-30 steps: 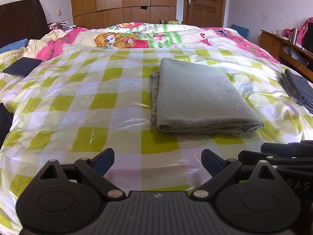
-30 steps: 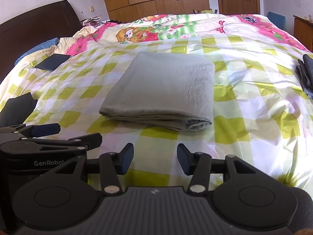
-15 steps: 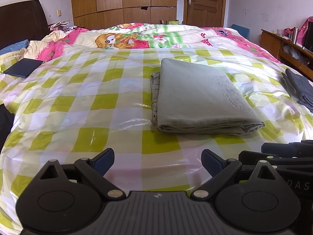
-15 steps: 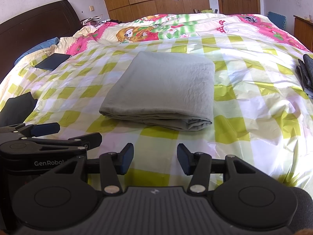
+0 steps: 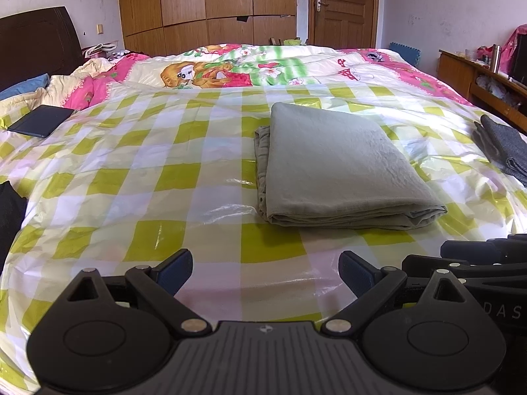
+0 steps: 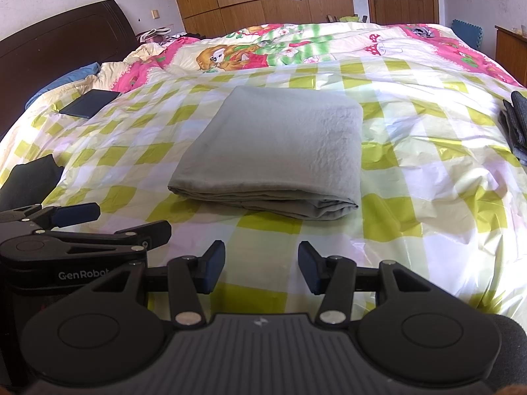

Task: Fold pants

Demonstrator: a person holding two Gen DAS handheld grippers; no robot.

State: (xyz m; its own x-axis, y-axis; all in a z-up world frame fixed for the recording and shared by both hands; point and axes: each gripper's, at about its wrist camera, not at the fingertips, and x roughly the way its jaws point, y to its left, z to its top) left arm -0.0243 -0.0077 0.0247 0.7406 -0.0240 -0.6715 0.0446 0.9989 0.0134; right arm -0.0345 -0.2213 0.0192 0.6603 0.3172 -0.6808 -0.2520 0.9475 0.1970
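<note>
**Folded pants lie on the bed, both grippers empty**

The gray-green pants [image 5: 342,168] are folded into a neat flat stack. They lie in the middle of the bed, on a shiny sheet with yellow-green and white squares [image 5: 138,171]. In the right wrist view the pants [image 6: 280,151] sit straight ahead, with the layered edge facing the camera.

The left gripper [image 5: 265,271] is low and near the front edge of the bed. Its two fingers are spread wide apart and hold nothing. It is well apart from the pants. The right gripper [image 6: 262,271] is just beside it, also with its fingers apart and empty, though not as wide. Each gripper can be seen at the edge of the other's view.

A dark gray folded cloth [image 5: 504,149] lies on the right side of the bed. A flat dark tablet or book [image 5: 41,120] lies on the left side, near a blue pillow [image 6: 70,75]. A black cloth [image 6: 31,181] sits at the left edge. Behind the checked sheet is a pink and green cartoon quilt [image 5: 230,72]. Farther back stand a wooden wardrobe [image 5: 210,6] and a brown door [image 5: 344,6].
</note>
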